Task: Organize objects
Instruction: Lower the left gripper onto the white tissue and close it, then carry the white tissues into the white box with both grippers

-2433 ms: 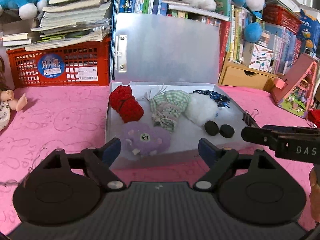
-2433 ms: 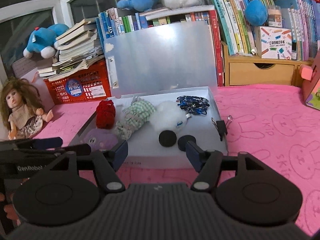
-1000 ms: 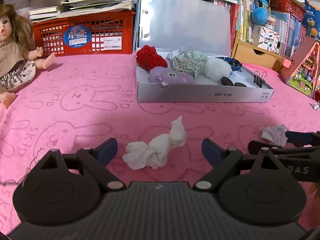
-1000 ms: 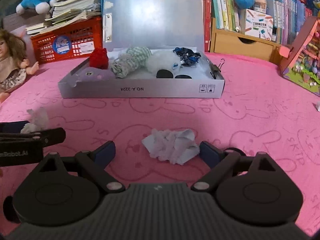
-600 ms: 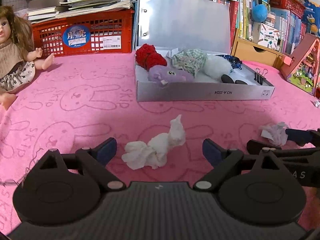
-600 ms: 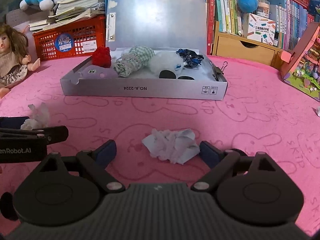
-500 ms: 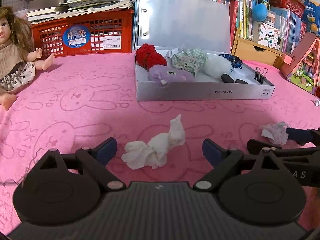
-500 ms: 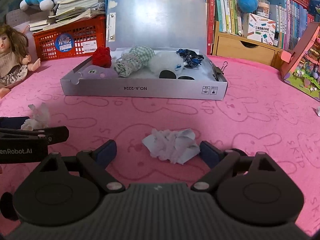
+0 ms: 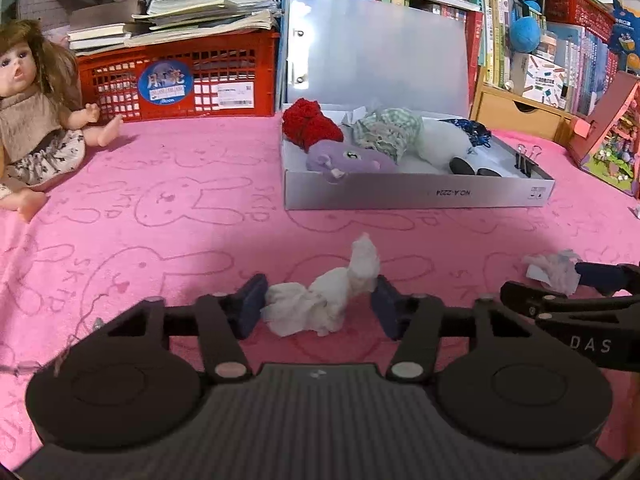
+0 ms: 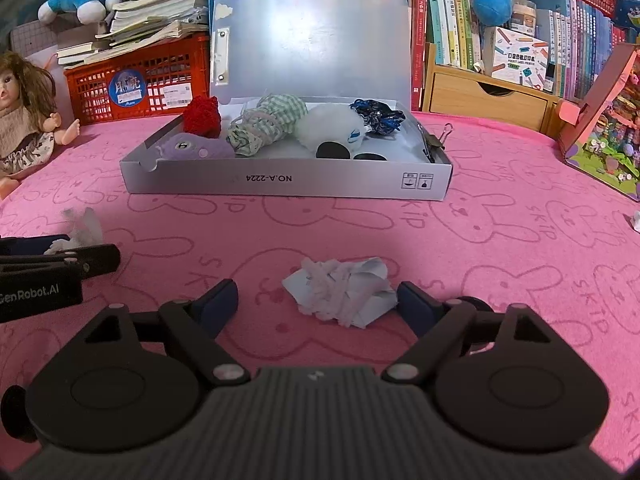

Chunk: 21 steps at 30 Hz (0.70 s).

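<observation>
A crumpled white tissue (image 9: 325, 292) lies on the pink cloth between the pads of my left gripper (image 9: 319, 307), which has narrowed until the pads touch its sides. A second crumpled paper wad (image 10: 342, 290) lies between the fingers of my right gripper (image 10: 316, 310), which stands wide open around it. An open grey box (image 10: 280, 180) farther back holds a red yarn toy (image 10: 202, 116), a purple plush (image 10: 192, 146), a green checked bundle, a white plush and black discs. The box (image 9: 416, 194) also shows in the left wrist view.
A doll (image 9: 28, 116) sits at the far left. A red crate (image 9: 180, 80) under stacked books stands behind. A wooden drawer unit (image 10: 484, 96), bookshelves and a pink toy house (image 10: 604, 120) are at the right. A binder clip (image 10: 436, 140) grips the box's right rim.
My left gripper's fingers have closed in on the white tissue. The right gripper stays open around the paper wad. Earlier, both grippers pulled back from the box down to the cloth.
</observation>
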Available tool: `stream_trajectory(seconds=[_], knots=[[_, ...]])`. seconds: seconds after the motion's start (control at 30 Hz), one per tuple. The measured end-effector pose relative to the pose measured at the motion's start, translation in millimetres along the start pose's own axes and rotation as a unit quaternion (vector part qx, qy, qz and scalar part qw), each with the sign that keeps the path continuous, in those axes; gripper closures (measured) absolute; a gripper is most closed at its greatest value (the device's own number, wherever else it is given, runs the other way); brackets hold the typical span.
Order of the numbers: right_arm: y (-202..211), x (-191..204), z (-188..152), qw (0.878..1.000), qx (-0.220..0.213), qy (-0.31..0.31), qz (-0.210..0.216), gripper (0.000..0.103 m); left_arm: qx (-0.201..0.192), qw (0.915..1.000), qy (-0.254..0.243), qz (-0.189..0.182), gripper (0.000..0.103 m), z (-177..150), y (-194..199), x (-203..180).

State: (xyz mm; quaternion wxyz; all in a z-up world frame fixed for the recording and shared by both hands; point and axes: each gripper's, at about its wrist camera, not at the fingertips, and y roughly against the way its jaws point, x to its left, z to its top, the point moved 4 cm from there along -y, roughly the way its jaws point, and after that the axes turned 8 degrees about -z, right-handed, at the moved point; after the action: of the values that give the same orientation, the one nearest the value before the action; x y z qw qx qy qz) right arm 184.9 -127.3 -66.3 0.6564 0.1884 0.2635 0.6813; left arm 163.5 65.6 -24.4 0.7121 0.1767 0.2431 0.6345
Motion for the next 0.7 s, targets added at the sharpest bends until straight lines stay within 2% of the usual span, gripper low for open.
stream_trajectory(seconds=[0.43, 0.47, 0.57, 0.7], knots=[[2.9, -0.7, -0.5, 1.0, -0.006, -0.003, -0.002, 0.026, -0.005, 0.9999, -0.001, -0.009, 0.05, -2.2, 7.4, -3.6], [3.1, -1.0, -0.6, 1.0, -0.006, -0.004, -0.003, 0.029, -0.007, 0.9999, -0.002, -0.01, 0.05, -1.7, 8.7, -4.5], [5.2, -2.7, -0.3, 1.0, -0.013, -0.007, -0.009, 0.044, -0.011, 0.9998, -0.007, -0.014, 0.05, 0.6, 12.9, -8.1], [8.8, -4.1, 1.5, 1.0, -0.014, 0.003, 0.0, 0.048, -0.018, 0.9995, -0.02, -0.017, 0.05, 3.8, 19.0, -13.0]])
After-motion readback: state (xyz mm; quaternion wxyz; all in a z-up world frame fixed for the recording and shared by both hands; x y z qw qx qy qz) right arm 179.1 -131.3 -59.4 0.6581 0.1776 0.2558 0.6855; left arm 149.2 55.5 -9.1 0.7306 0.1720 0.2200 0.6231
